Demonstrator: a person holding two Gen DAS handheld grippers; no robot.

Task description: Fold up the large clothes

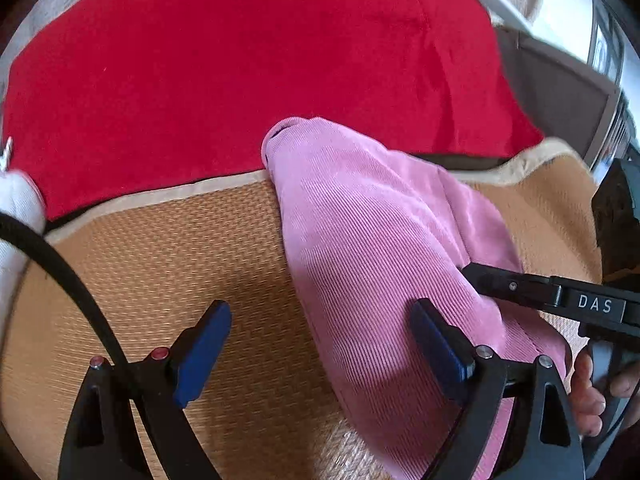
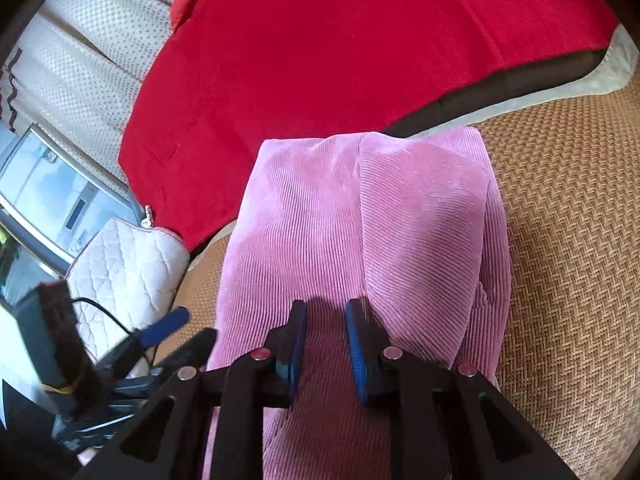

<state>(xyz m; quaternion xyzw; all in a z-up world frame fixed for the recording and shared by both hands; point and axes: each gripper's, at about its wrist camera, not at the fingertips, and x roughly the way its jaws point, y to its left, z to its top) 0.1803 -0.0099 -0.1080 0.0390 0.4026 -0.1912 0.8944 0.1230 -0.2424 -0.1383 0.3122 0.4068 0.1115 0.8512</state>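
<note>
A pink corduroy garment (image 1: 360, 220) (image 2: 320, 208) lies lengthwise on a woven tan mat (image 1: 160, 260) (image 2: 568, 240), with one flap folded over along its length. My left gripper (image 1: 320, 346) is open wide: one blue pad hangs over the mat, the other over the cloth's edge, and neither presses on anything. It also shows at the lower left of the right wrist view as the left gripper (image 2: 196, 326). My right gripper (image 2: 326, 306) is nearly closed at the garment's near end. Pink cloth fills the narrow gap between its pads. One of its fingers (image 1: 504, 284) rests against the cloth.
A red blanket (image 1: 240, 60) (image 2: 320, 40) covers the area beyond the mat's pale border. A white quilted cushion (image 2: 124, 264) and a cream dotted backrest (image 2: 80, 52) lie to the left. A person's hand (image 1: 588, 392) holds the right gripper's handle. A black cable (image 1: 60, 272) crosses the left.
</note>
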